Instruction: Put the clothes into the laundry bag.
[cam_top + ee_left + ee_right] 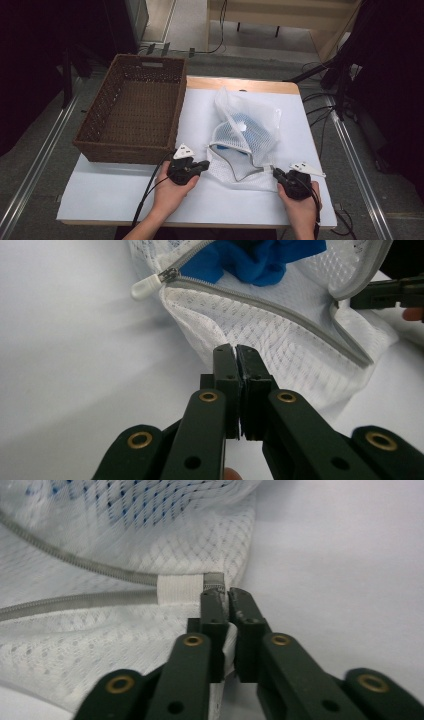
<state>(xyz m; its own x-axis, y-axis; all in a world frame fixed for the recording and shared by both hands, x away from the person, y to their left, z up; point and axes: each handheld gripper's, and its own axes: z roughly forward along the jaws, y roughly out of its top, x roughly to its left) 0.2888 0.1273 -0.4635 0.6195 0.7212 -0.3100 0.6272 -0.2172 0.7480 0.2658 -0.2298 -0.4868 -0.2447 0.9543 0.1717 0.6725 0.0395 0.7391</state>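
Nearest the camera, our two hands came in from the bottom edge of the high view, each wrapped around a hand-held gripper. The left hand-held gripper (203,164) sat low on the surface (115,190), its jaws pressed together with no gap; in its own view the tips met on the near edge of the white mesh laundry bag (280,340), though we could not tell whether any mesh was caught between them. The right hand-held gripper (275,172) had its jaws closed on the bag's edge, right at the end of the grey zipper (100,569) beside a white fabric tab (180,588).

The bag lay between the two tools, towards the right-hand half of the surface, its zipper open and a blue garment (260,260) showing inside. The white zipper pull (146,287) rested on the surface at the bag's left side.

Bare white surface lay open in front of both hands and to the right of the bag, up to the table's edge. A brown wicker basket (95,125) stood on the left, just beside the bag and close behind our left hand. Both forearms angled inward, wrists low.
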